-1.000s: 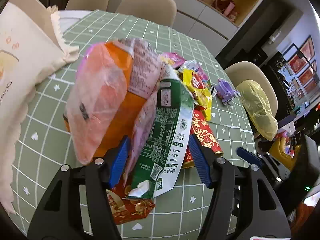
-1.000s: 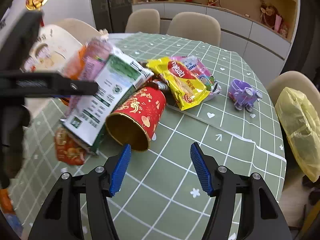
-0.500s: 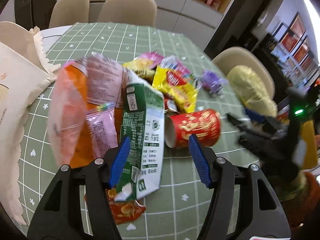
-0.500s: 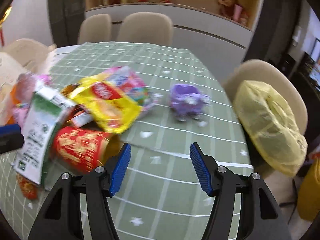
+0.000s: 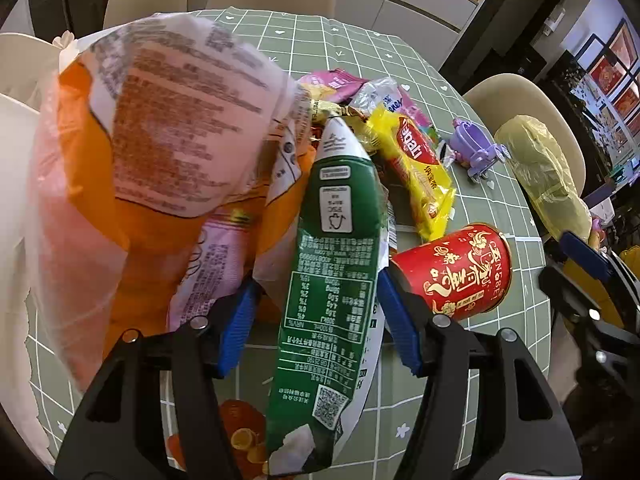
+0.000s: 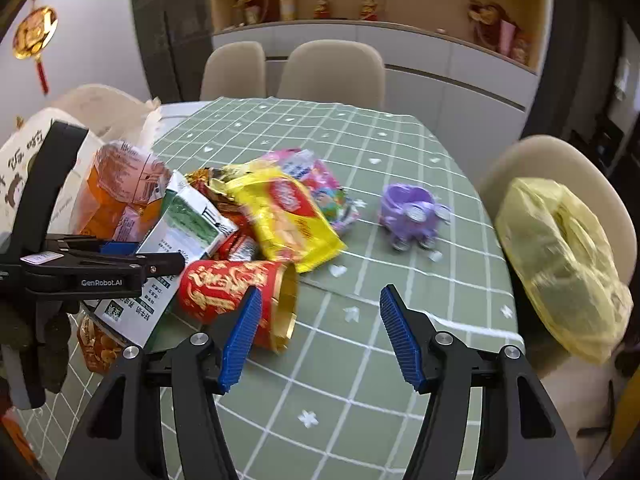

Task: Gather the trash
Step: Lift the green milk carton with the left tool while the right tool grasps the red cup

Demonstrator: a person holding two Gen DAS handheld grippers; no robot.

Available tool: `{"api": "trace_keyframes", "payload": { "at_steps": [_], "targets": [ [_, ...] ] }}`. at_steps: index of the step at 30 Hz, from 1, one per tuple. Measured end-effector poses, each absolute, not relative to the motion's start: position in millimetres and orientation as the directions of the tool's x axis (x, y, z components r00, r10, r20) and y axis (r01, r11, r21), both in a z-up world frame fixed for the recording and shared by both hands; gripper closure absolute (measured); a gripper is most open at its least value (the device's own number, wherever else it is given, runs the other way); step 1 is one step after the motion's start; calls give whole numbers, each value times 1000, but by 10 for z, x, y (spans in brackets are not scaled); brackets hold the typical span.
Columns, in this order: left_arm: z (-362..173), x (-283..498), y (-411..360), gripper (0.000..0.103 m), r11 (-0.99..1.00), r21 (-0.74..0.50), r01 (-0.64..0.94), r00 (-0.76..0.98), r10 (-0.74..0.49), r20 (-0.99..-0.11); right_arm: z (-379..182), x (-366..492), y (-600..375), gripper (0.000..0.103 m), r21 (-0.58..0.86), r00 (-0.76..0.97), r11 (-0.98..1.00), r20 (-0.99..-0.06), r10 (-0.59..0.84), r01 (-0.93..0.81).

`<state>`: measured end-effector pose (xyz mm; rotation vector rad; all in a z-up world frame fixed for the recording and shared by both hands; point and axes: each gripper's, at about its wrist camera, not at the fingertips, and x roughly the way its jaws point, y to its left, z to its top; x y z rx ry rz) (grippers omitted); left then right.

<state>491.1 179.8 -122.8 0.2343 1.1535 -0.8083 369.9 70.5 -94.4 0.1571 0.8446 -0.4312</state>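
Observation:
A pile of trash lies on the green checked table [image 6: 360,360]. My left gripper [image 5: 316,320] is open, with a green and white carton [image 5: 336,280] and an orange and pink bag [image 5: 160,140] standing between its fingers. A red paper cup [image 5: 460,272] lies on its side to the right; it also shows in the right wrist view [image 6: 236,292]. A yellow snack wrapper [image 6: 288,216] lies behind it. My right gripper [image 6: 320,332] is open and empty, just right of the red cup's mouth. The left gripper [image 6: 100,268] shows at the left of the right wrist view.
A purple toy [image 6: 412,216] stands on the table to the right of the pile. A yellow plastic bag [image 6: 560,260] rests on a beige chair at the right. A white paper bag [image 6: 24,168] stands at the table's left edge. More chairs stand behind the table.
My left gripper has come closer over the carton and the orange bag. My right gripper has swung left, back toward the red cup.

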Motion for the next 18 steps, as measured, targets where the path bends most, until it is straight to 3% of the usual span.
{"api": "trace_keyframes", "payload": {
  "at_steps": [5,8,11,18],
  "targets": [
    [-1207,4899,1825,46,688,-234,687,150,-449,-881,-1184,3887,574,45,-107,512,891,-785,-348,442],
    [-1191,4878,1836,46,668,-236,706,136,-456,-880,-1170,3792,296,45,-219,408,801,-768,-494,557],
    [-1189,4892,1819,46,653,-251,714,121,-469,-875,-1164,3621,41,44,-162,374,769,-800,-469,618],
    [-1244,4909,1772,46,645,-267,716,109,-481,-870,-976,3424,145,45,-9,527,827,-767,-366,562]
  ]
}}
